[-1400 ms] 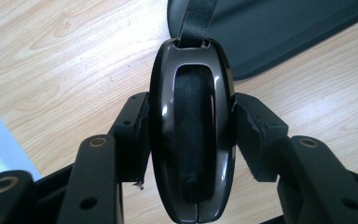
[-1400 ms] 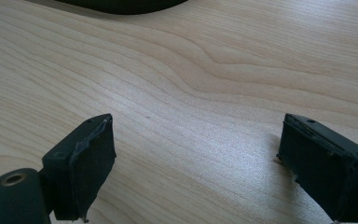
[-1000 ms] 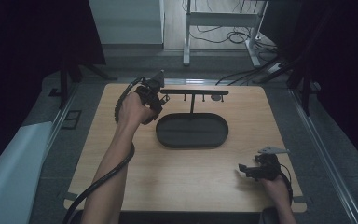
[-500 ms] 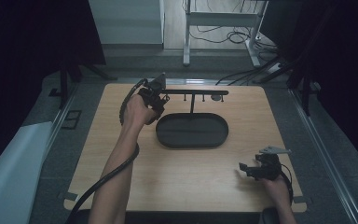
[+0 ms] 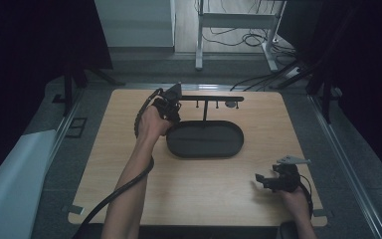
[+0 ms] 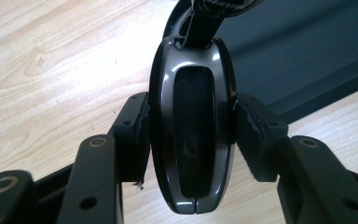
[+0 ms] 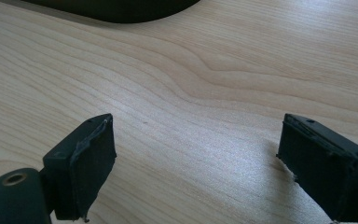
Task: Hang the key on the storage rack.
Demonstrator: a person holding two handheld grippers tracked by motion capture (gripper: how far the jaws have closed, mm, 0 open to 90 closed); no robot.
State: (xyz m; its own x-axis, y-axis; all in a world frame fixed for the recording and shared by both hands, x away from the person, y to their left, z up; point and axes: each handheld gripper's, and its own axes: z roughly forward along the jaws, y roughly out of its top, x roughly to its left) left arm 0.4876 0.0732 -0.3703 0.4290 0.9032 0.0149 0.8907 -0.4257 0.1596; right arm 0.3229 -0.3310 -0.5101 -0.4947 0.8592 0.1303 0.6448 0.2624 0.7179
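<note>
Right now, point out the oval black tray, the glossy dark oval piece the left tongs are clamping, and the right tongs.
oval black tray (image 5: 205, 151): high view, on its near rim.
glossy dark oval piece (image 6: 161, 140): left gripper view, on its shiny left band.
right tongs (image 7: 196, 175): right gripper view, midway between the open fingertips.

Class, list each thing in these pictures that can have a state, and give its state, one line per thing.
Left gripper: shut on the glossy black oval piece.
Right gripper: open, nothing between its jaws, low over the wooden table.
Oval black tray: flat on the table, nothing in it.
Black stand: upright behind the tray.
</note>
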